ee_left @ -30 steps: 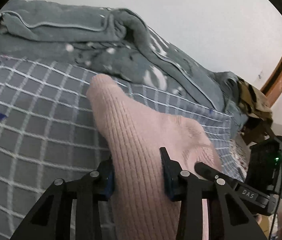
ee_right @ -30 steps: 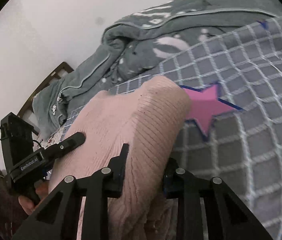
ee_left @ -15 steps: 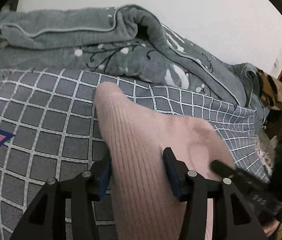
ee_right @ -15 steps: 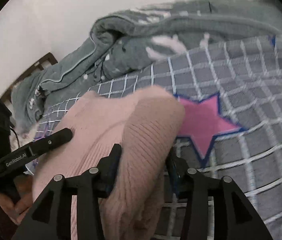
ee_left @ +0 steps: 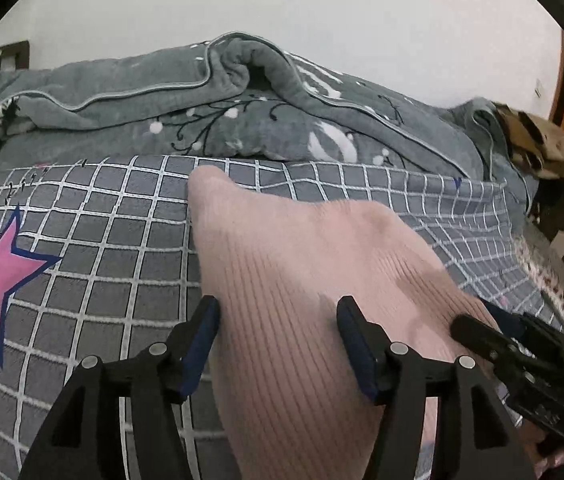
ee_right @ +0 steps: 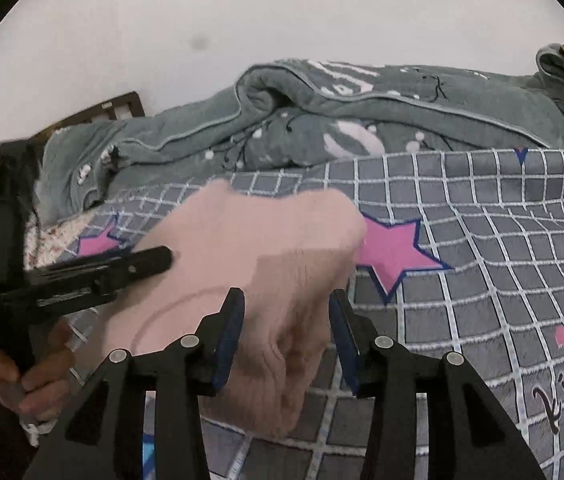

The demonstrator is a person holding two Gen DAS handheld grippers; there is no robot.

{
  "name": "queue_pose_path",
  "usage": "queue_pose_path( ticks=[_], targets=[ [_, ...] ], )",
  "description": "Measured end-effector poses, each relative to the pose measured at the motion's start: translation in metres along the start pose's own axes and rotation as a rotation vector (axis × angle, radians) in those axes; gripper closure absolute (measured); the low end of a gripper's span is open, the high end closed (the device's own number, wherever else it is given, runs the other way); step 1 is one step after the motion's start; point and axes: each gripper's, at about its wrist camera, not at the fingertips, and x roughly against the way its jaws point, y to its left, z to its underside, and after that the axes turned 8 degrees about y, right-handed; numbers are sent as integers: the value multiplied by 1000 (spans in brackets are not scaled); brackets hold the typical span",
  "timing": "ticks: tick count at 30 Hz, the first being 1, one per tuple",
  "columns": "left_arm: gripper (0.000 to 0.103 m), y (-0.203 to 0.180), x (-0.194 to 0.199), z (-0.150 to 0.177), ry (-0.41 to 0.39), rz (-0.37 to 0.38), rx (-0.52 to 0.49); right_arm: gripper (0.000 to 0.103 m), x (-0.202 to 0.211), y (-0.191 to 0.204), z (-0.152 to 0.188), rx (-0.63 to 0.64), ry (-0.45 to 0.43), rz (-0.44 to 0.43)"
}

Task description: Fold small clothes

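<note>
The bed (ee_left: pixel 93 240) was covered by a grey sheet with a white grid and pink stars. A rumpled grey blanket (ee_left: pixel 241 120) lay bunched along its far side by the wall. A pink ribbed knit garment (ee_left: pixel 302 264) lay on the sheet.

Black grippers (ee_left: pixel 277 344) (ee_right: pixel 286 336), blue pads, silver screws

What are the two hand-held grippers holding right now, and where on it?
Both hold the pink knit garment: the left hand-held gripper and right hand-held gripper each clamp a bunched section near its near edge.
</note>
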Motion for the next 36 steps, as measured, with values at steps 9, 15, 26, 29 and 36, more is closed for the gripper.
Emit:
queue_pose_path(
  ticks=[9, 15, 26, 29, 36],
  targets=[
    [38, -3, 6, 27, 51, -15, -28, 60, -8, -11, 8, -16, 49, 32],
    [34, 3, 2, 32, 68, 10, -5, 65, -12, -9, 9, 16, 77, 50],
    [35, 3, 10, 30, 29, 26, -14, 93, 12, -15, 8, 7, -5, -118],
    [35, -1, 7, 30, 34, 17, -28, 94, -5, -15, 12, 11, 60, -49],
    [35, 0, 7, 29, 37, 12, -27, 92, -10, 3, 15, 88, 64, 46]
  ],
)
